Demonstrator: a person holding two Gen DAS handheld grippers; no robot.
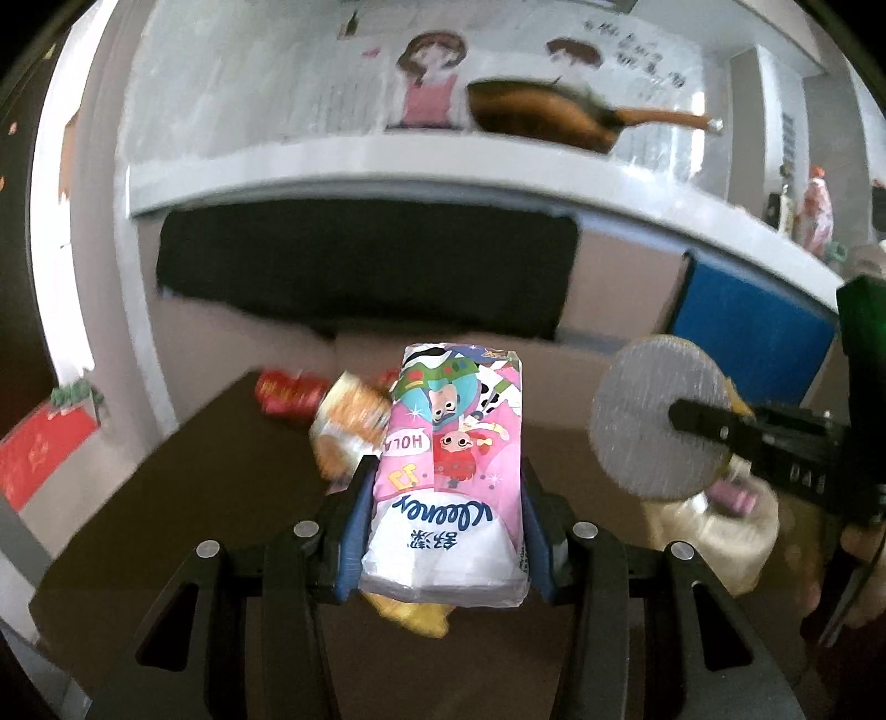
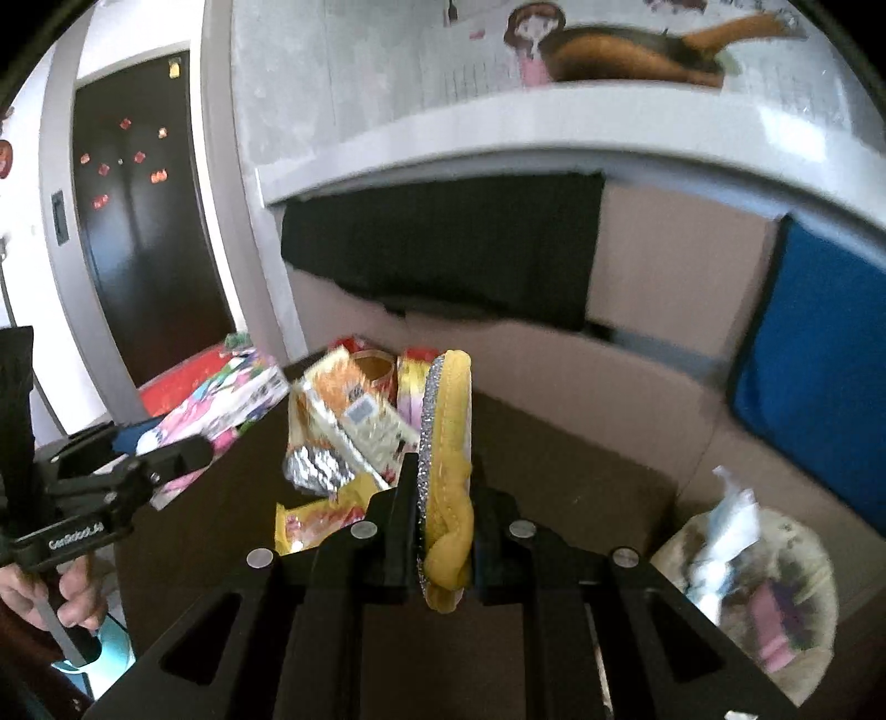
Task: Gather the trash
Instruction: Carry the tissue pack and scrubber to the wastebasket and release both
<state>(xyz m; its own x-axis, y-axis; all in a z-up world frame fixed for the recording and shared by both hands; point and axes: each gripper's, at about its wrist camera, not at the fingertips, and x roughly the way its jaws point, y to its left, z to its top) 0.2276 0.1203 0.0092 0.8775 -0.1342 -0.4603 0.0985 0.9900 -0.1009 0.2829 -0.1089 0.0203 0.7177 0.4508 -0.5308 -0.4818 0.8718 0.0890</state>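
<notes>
My left gripper (image 1: 443, 487) is shut on a pink Kleenex tissue pack (image 1: 451, 471) and holds it above the dark table (image 1: 221, 487). My right gripper (image 2: 443, 498) is shut on a round scouring pad (image 2: 446, 459), yellow on one side and grey on the other, held edge-on. The pad's grey face also shows in the left wrist view (image 1: 659, 418). Snack wrappers (image 2: 343, 426) and a red can (image 1: 288, 393) lie on the table beyond. The tissue pack also shows at the left of the right wrist view (image 2: 221, 404).
A cream bin bag (image 2: 775, 598) holding crumpled tissue and a pink item sits at the right beside the table. A blue panel (image 2: 819, 387) and a cardboard wall stand behind. A white shelf (image 2: 554, 127) with a pan (image 2: 637, 52) is above.
</notes>
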